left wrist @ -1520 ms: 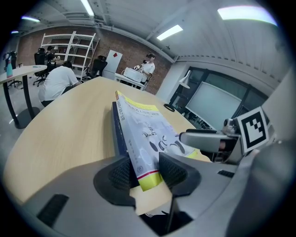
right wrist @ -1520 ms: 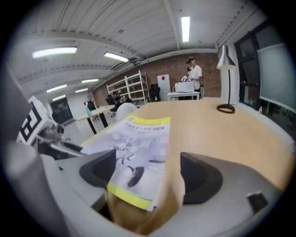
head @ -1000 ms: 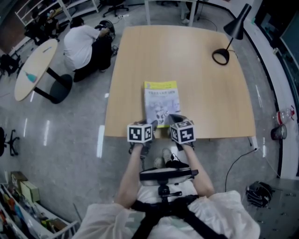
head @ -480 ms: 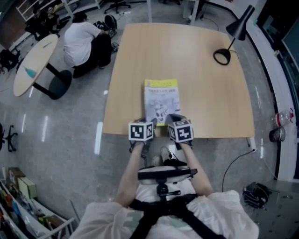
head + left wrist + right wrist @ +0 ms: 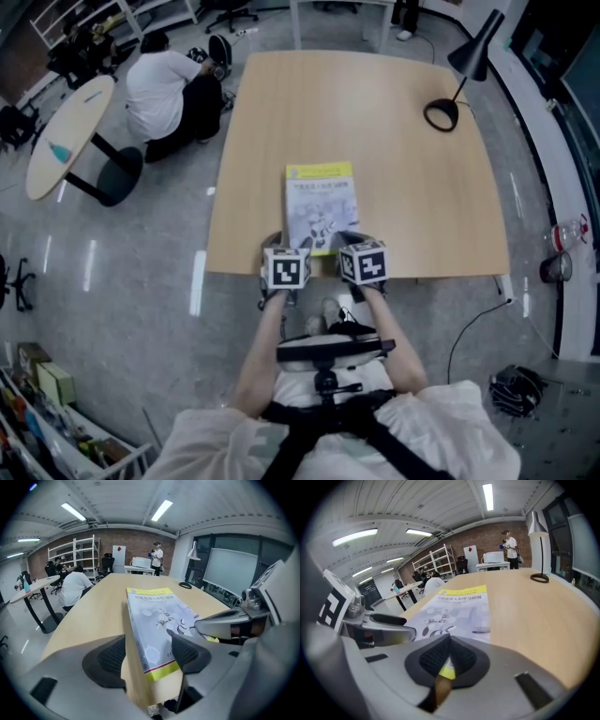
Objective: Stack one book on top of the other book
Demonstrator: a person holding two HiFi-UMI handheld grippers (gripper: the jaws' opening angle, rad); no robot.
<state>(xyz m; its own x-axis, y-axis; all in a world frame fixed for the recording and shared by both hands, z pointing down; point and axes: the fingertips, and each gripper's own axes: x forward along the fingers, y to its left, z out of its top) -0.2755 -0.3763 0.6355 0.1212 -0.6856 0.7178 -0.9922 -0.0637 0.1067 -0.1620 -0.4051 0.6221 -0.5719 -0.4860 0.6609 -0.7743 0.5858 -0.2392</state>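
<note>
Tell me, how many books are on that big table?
1 shows plainly: the yellow-topped book, lying flat at the near edge of the table. Another could be hidden underneath it.

A light wooden tabletop [image 5: 394, 178] with rounded corners carries two things. A book [image 5: 322, 206] with a yellow-banded cover lies flat at the middle of the near edge. A black desk lamp [image 5: 442, 114] stands well apart at the far right corner.
</note>
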